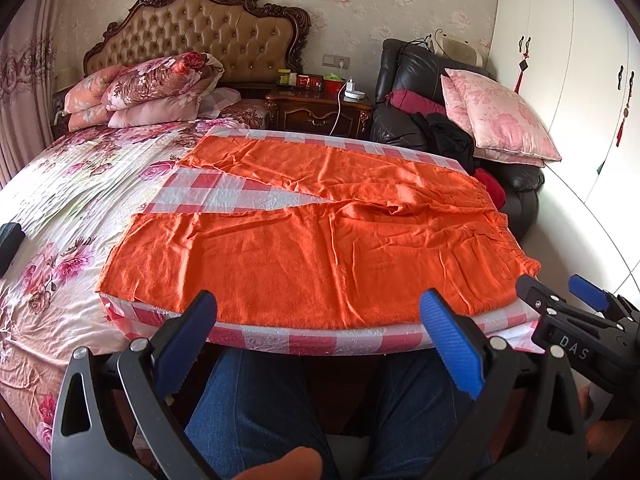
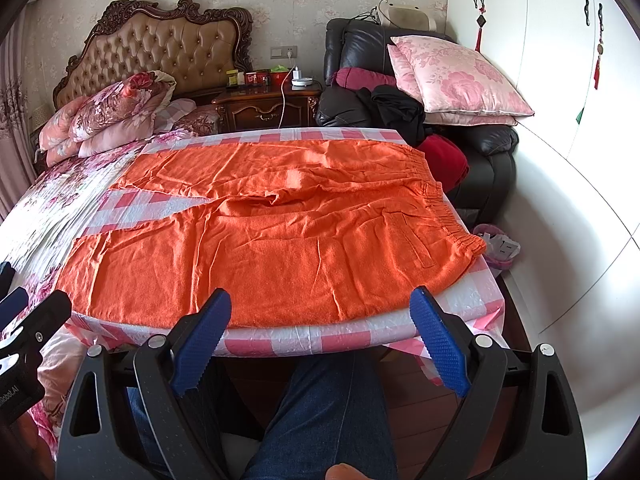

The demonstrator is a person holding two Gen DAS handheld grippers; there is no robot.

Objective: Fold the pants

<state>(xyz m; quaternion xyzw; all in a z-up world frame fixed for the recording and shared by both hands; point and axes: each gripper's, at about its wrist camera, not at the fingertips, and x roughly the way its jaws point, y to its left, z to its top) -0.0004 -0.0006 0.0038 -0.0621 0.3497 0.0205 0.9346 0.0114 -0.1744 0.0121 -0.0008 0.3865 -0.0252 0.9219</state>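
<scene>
Bedroom setting: a bed (image 1: 60, 208) with floral sheet and tufted headboard (image 1: 200, 36) stands at left, a nightstand (image 1: 316, 110) and a black armchair (image 1: 404, 80) with pink pillows (image 1: 500, 120) behind. A counter (image 2: 280, 338) covered in red-and-white check cloth carries the pants (image 2: 260, 240). These orange pants lie flat and unfolded, legs spread toward the bed, elastic waistband (image 2: 452, 216) at the right end, near leg along the counter's front edge. Left gripper (image 1: 320, 336) hovers at the front edge, fingers spread wide, holding nothing. Right gripper (image 2: 320, 332) hovers beside it at the same edge, fingers likewise wide and empty. Legs (image 2: 332, 408) in blue jeans show below the counter.
</scene>
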